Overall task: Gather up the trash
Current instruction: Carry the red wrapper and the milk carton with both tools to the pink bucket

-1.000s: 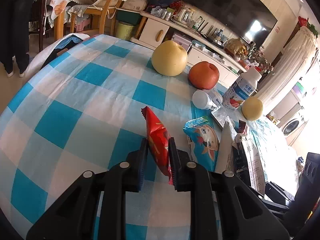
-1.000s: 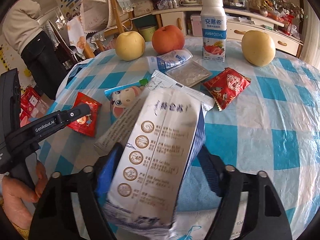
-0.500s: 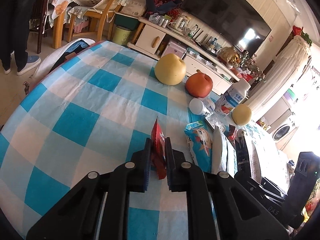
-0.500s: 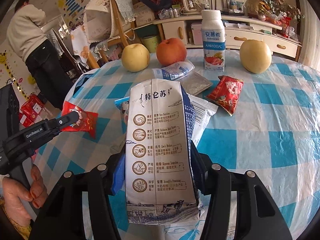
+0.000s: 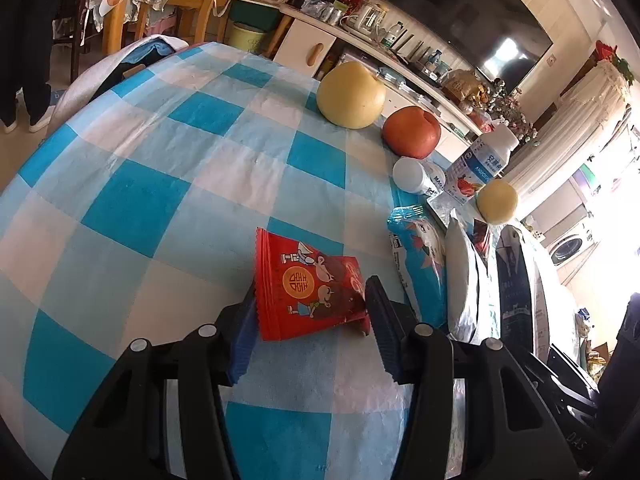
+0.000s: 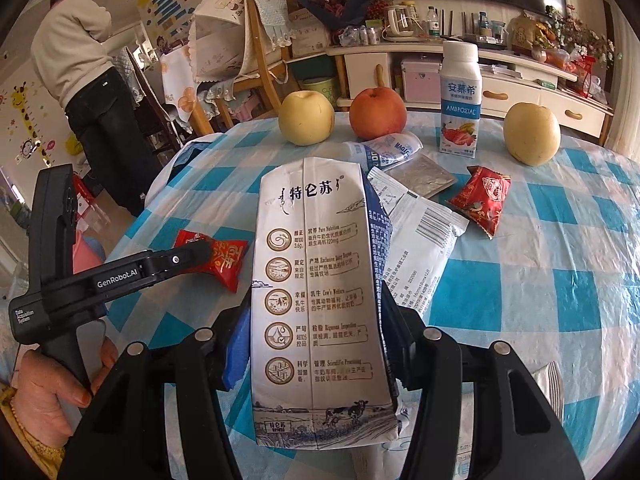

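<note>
Two claws over checked bench (image 5: 160, 208). Left claw (image 5: 310, 316), jaws just opening, released; red snack packet (image 5: 308, 292) lies flat between them. Only right-wrist view shows right claw (image 6: 312, 344) clamping upright milk carton (image 6: 316, 280), second red packet (image 6: 482, 200) beyond.

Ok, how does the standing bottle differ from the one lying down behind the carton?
The standing bottle is upright; the lying bottle is on its side. The standing bottle looks larger and shows a strawberry picture, while the lying bottle carries mostly blue lettering. Both are white with white caps.
</note>
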Demonstrator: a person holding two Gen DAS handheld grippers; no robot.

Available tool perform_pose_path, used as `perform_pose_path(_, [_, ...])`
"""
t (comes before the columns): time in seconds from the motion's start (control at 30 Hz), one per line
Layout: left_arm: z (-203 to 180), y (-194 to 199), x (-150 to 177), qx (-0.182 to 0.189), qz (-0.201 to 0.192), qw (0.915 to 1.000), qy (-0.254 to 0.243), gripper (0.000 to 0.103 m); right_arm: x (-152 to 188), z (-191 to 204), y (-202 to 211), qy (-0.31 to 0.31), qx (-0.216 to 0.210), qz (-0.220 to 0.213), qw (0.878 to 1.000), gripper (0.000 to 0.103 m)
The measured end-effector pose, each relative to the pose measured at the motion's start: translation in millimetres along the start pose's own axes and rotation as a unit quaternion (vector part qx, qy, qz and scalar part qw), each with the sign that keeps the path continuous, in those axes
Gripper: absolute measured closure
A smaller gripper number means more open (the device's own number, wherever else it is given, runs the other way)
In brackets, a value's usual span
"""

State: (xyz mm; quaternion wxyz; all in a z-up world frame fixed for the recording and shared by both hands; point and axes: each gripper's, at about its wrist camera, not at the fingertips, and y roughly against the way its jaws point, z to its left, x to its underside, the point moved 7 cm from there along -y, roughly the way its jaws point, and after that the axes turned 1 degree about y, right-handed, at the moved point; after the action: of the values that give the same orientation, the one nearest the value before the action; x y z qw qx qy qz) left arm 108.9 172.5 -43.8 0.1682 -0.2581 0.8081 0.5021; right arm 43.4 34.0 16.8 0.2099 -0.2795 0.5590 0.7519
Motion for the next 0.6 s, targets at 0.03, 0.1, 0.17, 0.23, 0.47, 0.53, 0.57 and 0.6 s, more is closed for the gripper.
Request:
perform_pose_path(0.03, [-0.5,-1.0,-0.7,-0.001,-0.003,1.0,0.001,0.051,0.1,-0.7,-0.6,-0.001,-0.001,0.001,1.0,0.047])
perform_pose_path(0.1, [-2.7,-2.3,-1.0,-0.004,-0.006,1.0,-0.001,0.051,0.0,-1.3,-1.5,-0.003,-0.002,0.003,1.0,0.047])
perform_pose_path(0.17, [-5.6,-2.9,-0.1,-0.006,-0.01,0.9999,-0.004,0.061,-0.4,-1.4,-0.9,-0.003,-0.003,0.002,1.0,0.047])
perform_pose_path(0.23, [-9.4,-2.6,0.1,0.002,-0.015,0.9999,-0.006,0.071,-0.6,-2.0,1.1,-0.002,-0.005,-0.001,1.0,0.047])
perform_pose_path(0.47, [-21.0,10.1,0.2,0.018,-0.032,0.9991,-0.022,0.087,-0.9,5.9,11.1,0.011,-0.006,-0.015,1.0,0.047])
perform_pose_path(0.53, [-16.9,13.3,-0.4,0.02,-0.033,0.9991,-0.014,0.088,-1.0,8.4,13.6,0.014,-0.008,-0.017,1.0,0.047])
perform_pose_path(0.57, [-14.9,15.0,-1.1,0.021,-0.034,0.9991,-0.01,0.089,-0.8,10.4,15.0,0.016,-0.011,-0.019,1.0,0.047])
perform_pose_path(0.6, [-12.6,18.0,-2.2,0.021,-0.037,0.9991,-0.006,0.089,-0.4,12.1,16.0,0.017,-0.013,-0.02,1.0,0.047])
